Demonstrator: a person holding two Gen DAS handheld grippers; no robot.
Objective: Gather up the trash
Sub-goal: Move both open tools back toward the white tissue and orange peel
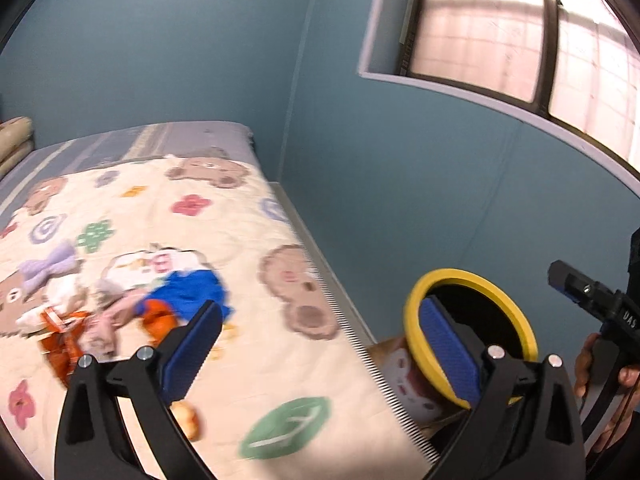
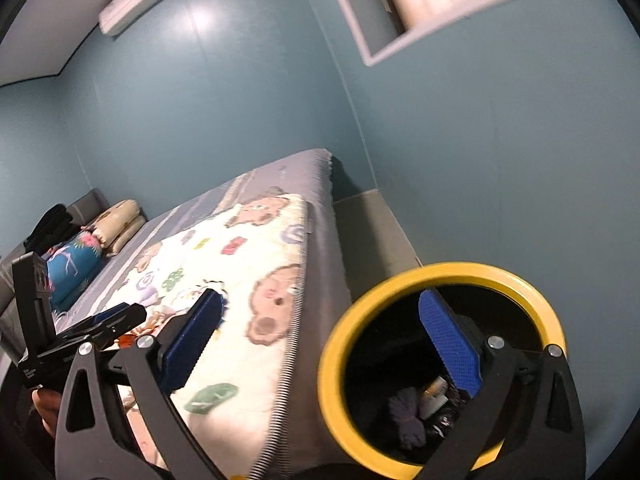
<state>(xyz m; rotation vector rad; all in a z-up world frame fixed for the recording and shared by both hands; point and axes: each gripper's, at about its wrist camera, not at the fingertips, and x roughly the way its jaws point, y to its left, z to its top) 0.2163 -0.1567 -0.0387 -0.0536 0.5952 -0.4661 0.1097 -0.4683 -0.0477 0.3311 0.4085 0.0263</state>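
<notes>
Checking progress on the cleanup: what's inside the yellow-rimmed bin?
The yellow-rimmed bin holds crumpled trash at the bottom; the right gripper finger covers part of it.

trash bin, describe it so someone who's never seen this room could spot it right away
Start at the bed with the cream bear-print blanket. On the floor beside its edge, toward the window wall, stands the trash bin. Its bright yellow rim ring around a black interior with some trash already inside sets it apart.

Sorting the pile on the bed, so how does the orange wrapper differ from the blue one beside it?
The orange wrapper is orange with white bits and lies at the pile's left; the blue wrapper is plain blue, on the right. Both are crumpled on the blanket, ungripped.
</notes>
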